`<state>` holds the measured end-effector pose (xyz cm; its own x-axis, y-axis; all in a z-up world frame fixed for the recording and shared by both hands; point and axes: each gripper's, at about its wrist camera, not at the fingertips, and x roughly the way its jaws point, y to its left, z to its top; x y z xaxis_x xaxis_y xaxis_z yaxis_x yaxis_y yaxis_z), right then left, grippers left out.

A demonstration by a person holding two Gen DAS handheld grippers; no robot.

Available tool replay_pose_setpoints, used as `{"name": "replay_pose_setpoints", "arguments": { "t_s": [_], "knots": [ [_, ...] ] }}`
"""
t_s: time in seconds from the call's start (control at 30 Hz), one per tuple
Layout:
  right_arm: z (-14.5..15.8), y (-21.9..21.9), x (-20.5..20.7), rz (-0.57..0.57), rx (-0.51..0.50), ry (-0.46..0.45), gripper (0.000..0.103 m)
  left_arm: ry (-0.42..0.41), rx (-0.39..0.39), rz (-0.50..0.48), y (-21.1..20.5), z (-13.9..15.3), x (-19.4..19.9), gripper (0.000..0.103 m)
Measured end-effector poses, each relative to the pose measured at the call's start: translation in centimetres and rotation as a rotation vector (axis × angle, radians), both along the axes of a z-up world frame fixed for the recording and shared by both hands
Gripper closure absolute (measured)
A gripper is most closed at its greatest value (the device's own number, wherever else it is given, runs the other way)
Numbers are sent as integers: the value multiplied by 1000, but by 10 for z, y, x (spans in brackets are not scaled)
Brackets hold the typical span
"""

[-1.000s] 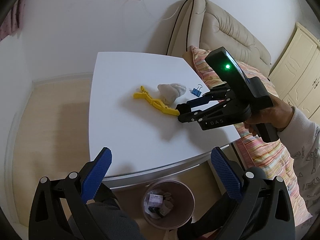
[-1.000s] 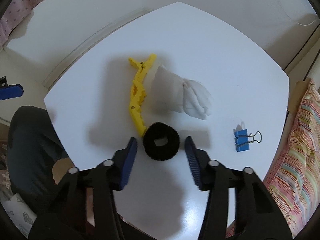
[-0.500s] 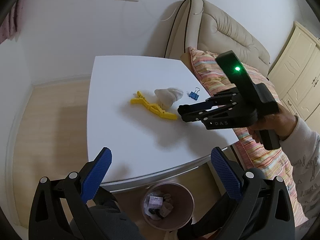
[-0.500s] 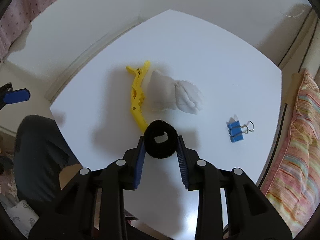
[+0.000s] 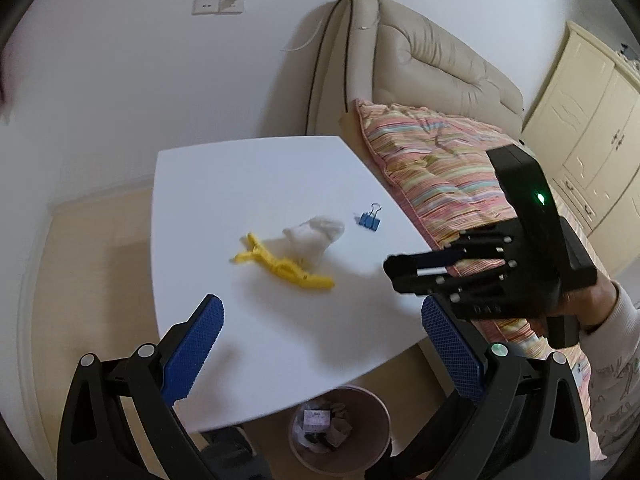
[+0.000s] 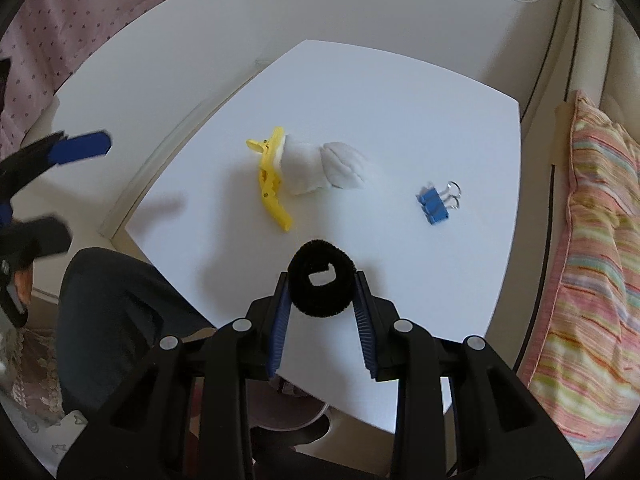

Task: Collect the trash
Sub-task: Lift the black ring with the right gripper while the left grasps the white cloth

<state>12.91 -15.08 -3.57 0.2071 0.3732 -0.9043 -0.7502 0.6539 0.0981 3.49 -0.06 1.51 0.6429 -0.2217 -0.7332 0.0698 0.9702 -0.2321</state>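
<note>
Between R claw [image 6: 322, 292] pads: black hair tie [image 6: 322, 289], gripped; L claw [image 5: 320, 350] wide, empty.

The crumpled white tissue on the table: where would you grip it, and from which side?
Grip the crumpled white tissue across its bulging, bunched end, coming from above. That end stands clear of the yellow clip, which lies against the flatter end, so jaws closing there, in line with the clip, would probably catch tissue alone.

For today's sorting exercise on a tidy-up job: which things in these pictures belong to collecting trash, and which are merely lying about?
Belongs to the job:
- black ring, gripped by the right gripper
- crumpled tissue on the table
- bin below the table edge
- left gripper, open, empty

Lying about (my judgement):
- yellow clip
- blue binder clip
- striped quilt
</note>
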Motion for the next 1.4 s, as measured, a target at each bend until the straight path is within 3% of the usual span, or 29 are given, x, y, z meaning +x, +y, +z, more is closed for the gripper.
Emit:
{"name": "replay_pose_setpoints", "arguments": {
  "t_s": [0.33, 0.77, 1.03, 1.07, 1.13, 1.2, 1.3, 1.4],
  "knots": [
    [3, -22, 1, -38, 21, -2, 72, 34, 63, -119, -10, 6, 53, 8],
    [6, -26, 2, -53, 16, -2, 72, 208, 226, -259, -26, -33, 118, 8],
    [6, -27, 4, -64, 6, -2, 72, 268, 295, -324, -38, -57, 141, 9],
    [6, -27, 4, -66, 5, -1, 72, 274, 301, -334, -40, -60, 142, 12],
    [5, -27, 4, -67, 3, 0, 72, 299, 303, -338, -42, -65, 144, 34],
    [4, -27, 4, -67, 3, 1, 72, 320, 310, -333, -43, -71, 147, 36],
    [5, -26, 4, -67, 4, 3, 72, 332, 305, -333, -44, -76, 149, 49],
    [5, -26, 4, -70, 6, 3, 72, 338, 299, -328, -45, -80, 151, 52]
  ]
}}
